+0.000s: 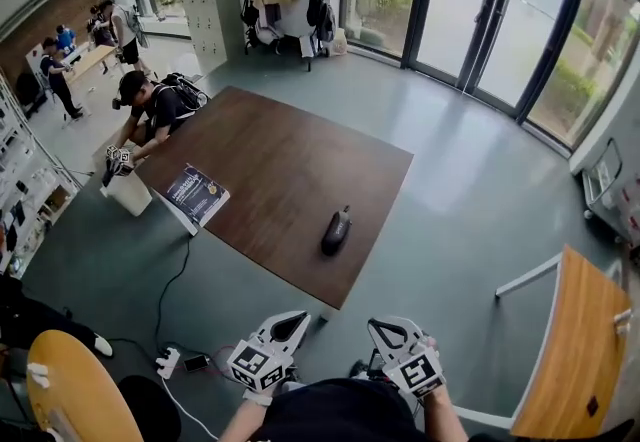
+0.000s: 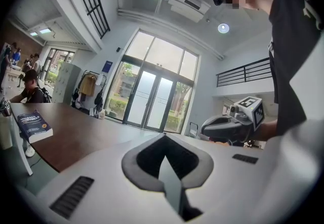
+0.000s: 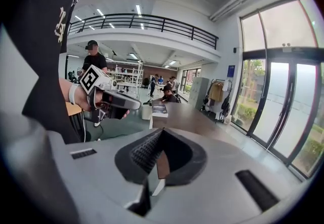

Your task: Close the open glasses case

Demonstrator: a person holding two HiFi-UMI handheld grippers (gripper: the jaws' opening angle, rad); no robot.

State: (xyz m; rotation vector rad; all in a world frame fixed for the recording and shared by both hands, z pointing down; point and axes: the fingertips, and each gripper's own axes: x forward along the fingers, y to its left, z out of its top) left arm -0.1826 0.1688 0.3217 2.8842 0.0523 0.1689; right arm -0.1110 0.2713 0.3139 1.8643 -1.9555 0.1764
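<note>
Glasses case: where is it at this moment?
In the head view the black oblong glasses case lies on the brown wooden table, close to its near right edge, well right of the dark blue book at the table's left edge.

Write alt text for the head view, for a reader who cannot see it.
A dark glasses case lies near the front edge of a brown table, apparently shut. The left hand-held gripper and right hand-held gripper hover short of the table, jaws together and empty; a book sits at its left edge.
</note>
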